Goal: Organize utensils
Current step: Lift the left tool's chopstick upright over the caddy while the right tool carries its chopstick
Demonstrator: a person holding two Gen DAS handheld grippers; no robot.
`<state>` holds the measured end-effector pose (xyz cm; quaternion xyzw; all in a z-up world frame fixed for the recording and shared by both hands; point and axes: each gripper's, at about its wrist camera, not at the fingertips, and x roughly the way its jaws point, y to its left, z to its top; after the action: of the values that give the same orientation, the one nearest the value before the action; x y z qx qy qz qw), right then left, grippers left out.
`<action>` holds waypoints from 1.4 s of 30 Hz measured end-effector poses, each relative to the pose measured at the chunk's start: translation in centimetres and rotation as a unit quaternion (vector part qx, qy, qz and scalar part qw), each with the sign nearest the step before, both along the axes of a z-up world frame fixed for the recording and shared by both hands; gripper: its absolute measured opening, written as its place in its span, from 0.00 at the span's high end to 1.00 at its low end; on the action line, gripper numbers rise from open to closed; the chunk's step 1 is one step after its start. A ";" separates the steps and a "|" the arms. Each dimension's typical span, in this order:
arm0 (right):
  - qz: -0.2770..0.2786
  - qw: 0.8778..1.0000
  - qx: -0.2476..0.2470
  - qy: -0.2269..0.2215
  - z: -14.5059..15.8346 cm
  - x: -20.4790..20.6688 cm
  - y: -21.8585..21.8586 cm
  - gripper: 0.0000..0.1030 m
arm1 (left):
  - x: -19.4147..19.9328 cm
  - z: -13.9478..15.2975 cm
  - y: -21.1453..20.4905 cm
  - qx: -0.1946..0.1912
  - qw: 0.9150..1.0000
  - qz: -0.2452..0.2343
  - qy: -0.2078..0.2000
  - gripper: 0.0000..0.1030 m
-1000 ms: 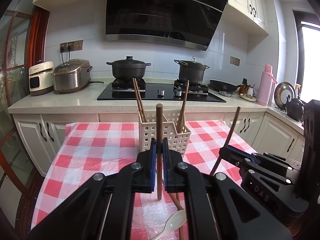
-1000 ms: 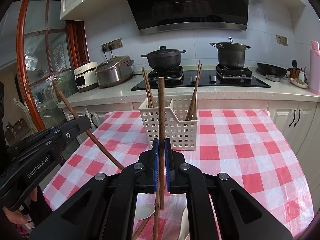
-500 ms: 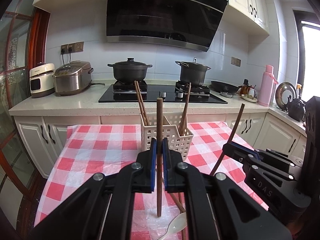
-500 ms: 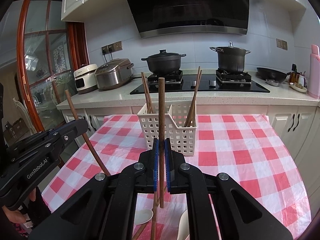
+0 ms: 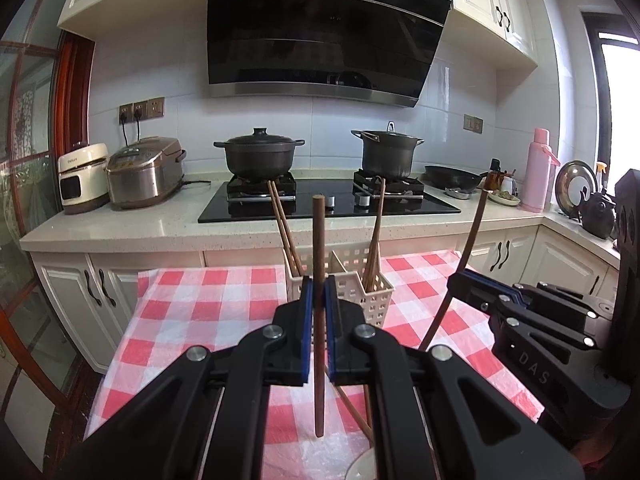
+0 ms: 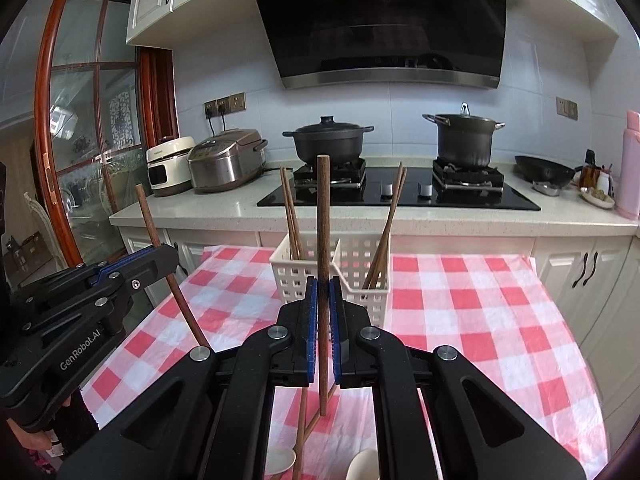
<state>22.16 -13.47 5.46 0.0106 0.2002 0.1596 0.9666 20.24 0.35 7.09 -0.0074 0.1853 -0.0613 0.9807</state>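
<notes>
Wooden chopsticks stand clamped in both handheld grippers above a red-and-white checked tablecloth point(image 5: 192, 300), with the white slotted basket point(image 6: 360, 268) at the far middle of the cloth as the fixed mark; the left gripper point(image 5: 319, 292), on the near side of the basket, has its blue-padded fingers point(image 5: 306, 320) pressed tight on a dark brown chopstick point(image 5: 319, 320) held upright, its lower tip hanging clear above the cloth; the right gripper point(image 6: 324, 292), also near of the basket, is closed the same way on a second chopstick point(image 6: 323, 280), likewise upright with its tip off the cloth; in the left wrist view the right gripper appears to the basket's right, its stick leaning; in the right wrist view the left gripper appears to the basket's left, its stick tilted too. Two pairs of chopsticks already lean in the basket, one pair point(image 6: 291, 216) in the left compartment and one pair point(image 6: 386, 236) in the right; loose chopsticks point(image 6: 304, 432) and two white spoons point(image 6: 280, 460) lie on the cloth nearer than the basket, partly hidden under the grippers; behind the basket runs a pale counter point(image 5: 120, 224) carrying a black hob point(image 5: 328, 200) and two dark pots point(image 5: 259, 156).
</notes>
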 end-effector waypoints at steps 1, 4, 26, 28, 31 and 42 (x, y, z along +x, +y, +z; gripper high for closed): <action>-0.001 1.000 0.000 -0.003 0.2 0.2 -0.1 0.93 | 0.2 0.2 0.0 0.002 1.000 0.000 -0.002 0.94; -0.004 1.000 -0.002 -0.010 1.0 1.1 -0.2 0.93 | 0.9 1.2 -0.1 0.009 1.000 0.000 -0.013 0.94; -0.011 0.999 0.002 -0.036 7.8 10.7 -1.2 0.93 | 11.1 12.1 -0.4 0.005 0.999 -0.014 -0.051 0.94; -0.011 0.999 0.003 -0.032 7.8 12.0 -1.1 0.93 | 12.4 12.9 -0.2 0.000 0.999 -0.014 -0.052 0.94; -0.011 1.000 0.003 -0.024 7.4 13.6 -0.9 0.93 | 14.4 13.5 -0.2 -0.013 0.999 -0.013 -0.049 0.94; 0.008 1.000 0.017 0.023 3.9 17.1 -0.3 0.93 | 20.9 8.3 0.7 -0.043 0.999 -0.013 0.018 0.94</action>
<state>39.28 -13.81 9.35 0.0294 0.2195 0.1702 0.9602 41.13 1.07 15.37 -0.0481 0.1999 -0.0820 0.9752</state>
